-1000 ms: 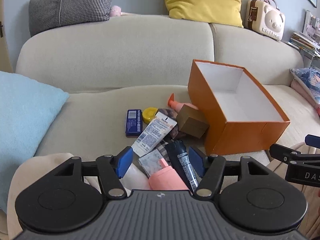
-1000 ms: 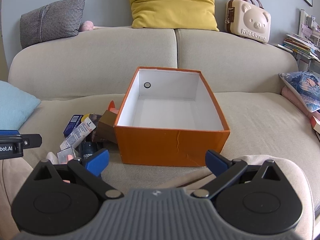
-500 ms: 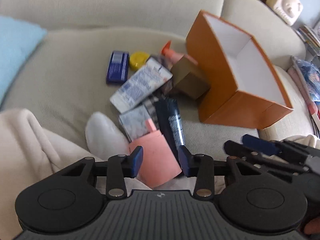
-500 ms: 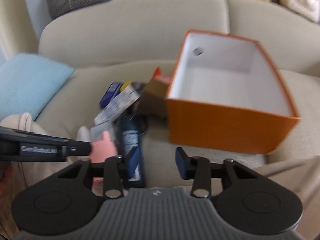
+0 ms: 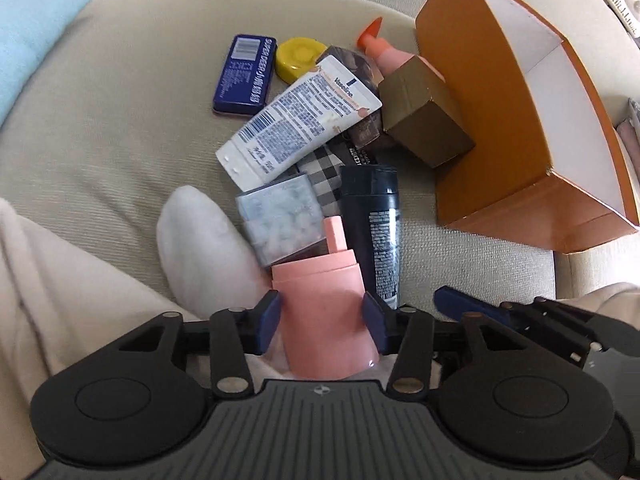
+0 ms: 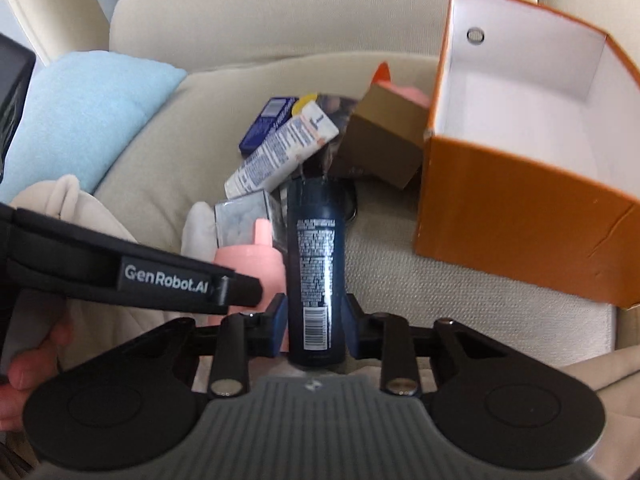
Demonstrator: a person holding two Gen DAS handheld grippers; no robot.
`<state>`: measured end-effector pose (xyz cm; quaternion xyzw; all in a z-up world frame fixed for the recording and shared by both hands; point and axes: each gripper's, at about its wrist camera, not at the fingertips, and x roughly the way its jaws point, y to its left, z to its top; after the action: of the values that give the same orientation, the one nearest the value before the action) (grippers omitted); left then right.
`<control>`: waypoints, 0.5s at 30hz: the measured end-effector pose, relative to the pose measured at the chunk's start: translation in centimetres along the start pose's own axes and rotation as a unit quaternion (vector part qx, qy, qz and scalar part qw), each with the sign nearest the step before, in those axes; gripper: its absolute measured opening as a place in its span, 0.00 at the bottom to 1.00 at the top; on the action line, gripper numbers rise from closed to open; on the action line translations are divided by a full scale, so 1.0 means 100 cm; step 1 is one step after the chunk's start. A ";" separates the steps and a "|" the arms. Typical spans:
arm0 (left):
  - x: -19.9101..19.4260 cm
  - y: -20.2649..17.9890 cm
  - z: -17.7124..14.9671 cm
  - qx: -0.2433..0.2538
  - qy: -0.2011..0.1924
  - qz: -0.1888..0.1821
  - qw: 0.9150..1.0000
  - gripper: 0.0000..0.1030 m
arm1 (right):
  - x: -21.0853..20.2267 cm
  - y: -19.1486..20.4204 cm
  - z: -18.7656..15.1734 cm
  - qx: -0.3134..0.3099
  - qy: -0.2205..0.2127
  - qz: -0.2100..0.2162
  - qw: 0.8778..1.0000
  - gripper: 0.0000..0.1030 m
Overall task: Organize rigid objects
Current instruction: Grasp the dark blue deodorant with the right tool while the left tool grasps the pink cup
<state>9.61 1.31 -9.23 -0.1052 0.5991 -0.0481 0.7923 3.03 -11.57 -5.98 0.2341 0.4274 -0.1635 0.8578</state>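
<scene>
A pink bottle (image 5: 320, 300) lies on the sofa between the pads of my left gripper (image 5: 322, 320). Its jaws are opening and stand close beside the bottle's sides. Right next to it lies a dark blue bottle (image 6: 316, 264), also seen in the left wrist view (image 5: 372, 220). My right gripper (image 6: 314, 320) is closing on the bottle's lower end, and both pads touch its sides. An open orange box (image 6: 520, 208) with a white inside stands on the sofa to the right.
Behind the bottles lie a white tube (image 5: 300, 120), a blue tin (image 5: 246, 76), a yellow cap (image 5: 298, 58), a gold-brown carton (image 5: 424, 112) and a clear case (image 5: 282, 216). A white sock (image 5: 200, 240) is at the left, and a light blue cushion (image 5: 32, 28) beyond it.
Both grippers tipped downward and sank toward the pile. The right jaws narrowed from wide open onto the dark blue bottle. The left jaws came around the pink bottle.
</scene>
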 end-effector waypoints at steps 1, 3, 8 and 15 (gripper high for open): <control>0.004 0.000 0.002 -0.002 0.002 0.000 1.000 0.55 | 0.002 -0.001 0.000 0.003 0.003 0.003 1.000 0.30; 0.009 -0.001 0.004 -0.007 0.003 0.000 1.000 0.55 | 0.006 -0.003 0.001 0.007 0.008 0.008 1.000 0.30; 0.014 -0.005 0.007 -0.002 0.006 0.000 1.000 0.55 | 0.017 -0.007 0.002 0.014 0.021 0.012 1.000 0.30; 0.027 -0.009 0.011 0.008 0.008 0.006 1.000 0.64 | 0.028 -0.012 0.001 0.027 0.038 -0.011 0.999 0.30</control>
<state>11.40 -0.02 -11.25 -0.0954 0.6053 -0.0491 0.7888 4.17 -12.86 -8.49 0.2587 0.4577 -0.1750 0.8324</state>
